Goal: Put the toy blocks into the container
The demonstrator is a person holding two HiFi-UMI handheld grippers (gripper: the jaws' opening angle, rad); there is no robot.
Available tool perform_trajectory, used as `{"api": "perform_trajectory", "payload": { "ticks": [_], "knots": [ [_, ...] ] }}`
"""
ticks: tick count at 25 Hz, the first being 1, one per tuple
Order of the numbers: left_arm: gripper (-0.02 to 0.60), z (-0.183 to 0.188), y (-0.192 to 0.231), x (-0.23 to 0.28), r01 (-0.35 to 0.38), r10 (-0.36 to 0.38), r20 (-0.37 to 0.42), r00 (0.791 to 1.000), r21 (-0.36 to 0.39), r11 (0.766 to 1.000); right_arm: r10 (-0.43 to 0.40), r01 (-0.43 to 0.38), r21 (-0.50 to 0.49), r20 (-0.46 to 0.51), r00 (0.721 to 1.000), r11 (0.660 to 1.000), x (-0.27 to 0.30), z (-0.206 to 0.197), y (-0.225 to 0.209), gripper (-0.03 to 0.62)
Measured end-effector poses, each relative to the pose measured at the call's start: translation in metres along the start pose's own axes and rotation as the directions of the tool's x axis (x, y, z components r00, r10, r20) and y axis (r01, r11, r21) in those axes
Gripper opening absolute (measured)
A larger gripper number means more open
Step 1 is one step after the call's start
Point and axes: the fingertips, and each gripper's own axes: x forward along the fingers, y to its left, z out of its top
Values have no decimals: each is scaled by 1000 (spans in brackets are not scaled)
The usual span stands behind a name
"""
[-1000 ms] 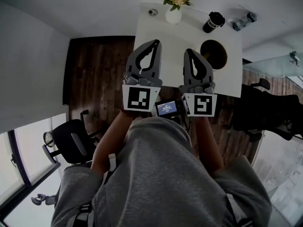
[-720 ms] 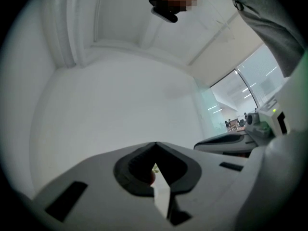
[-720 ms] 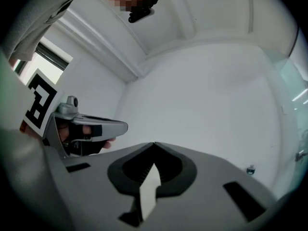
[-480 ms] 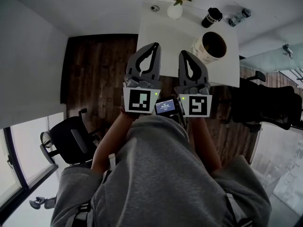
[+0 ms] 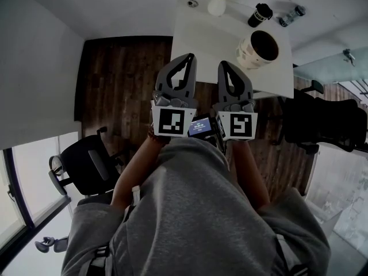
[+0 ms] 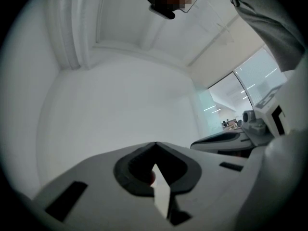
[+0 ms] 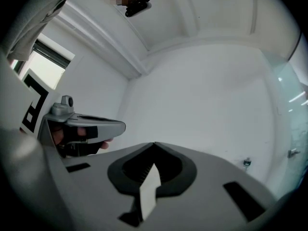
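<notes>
nearest: a person (image 5: pixel 195 211) in a grey top, forearms forward, one tool in each hand. a small lit screen (image 5: pixel 199 126) sits between the marker cubes (image 5: pixel 172 121).

left tongs (image 5: pixel 188 56): tips together, no gap. the left gripper view shows a small reddish spot (image 6: pixel 151 176) in the hollow behind the tips; what it is cannot be told. right tongs (image 5: pixel 223 64): fully closed, nothing between the tips. both point about level, side by side, tips over the near part of the tabletop (image 5: pixel 201 33) in the head view.

task items: the container (image 5: pixel 260 48), pale and round with a dark inside, stands toward the tabletop's right edge, beyond the right tongs. no blocks show on the tabletop or the floor (image 5: pixel 121 79). the container's inside is too dark to read.

judgement: the scene fits blocks lying somewhere out of view, and equally blocks already down in the container. the stage cannot be settled further. any pass near the container should be level and slow and clear its rim.

far edge: vase (image 5: pixel 217 4) with flowers, black cup (image 5: pixel 260 15), bottle (image 5: pixel 289 16). all look apt to tip if brushed.

surface and room: tabletop white, plain and smooth. floor dark wood. black chairs (image 5: pixel 86 165) on both sides, white wall (image 5: pixel 34 68) at left, window (image 5: pixel 23 200) low left.
</notes>
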Motion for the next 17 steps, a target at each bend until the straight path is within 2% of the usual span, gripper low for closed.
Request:
{"api": "perform_trajectory", "payload": {
  "ticks": [17],
  "knots": [
    [6,-12,16,-28,-24,24,-7,1000,-38,999,35,-36,-13,-25,999,999,-2,-4,35,3]
  ]
}}
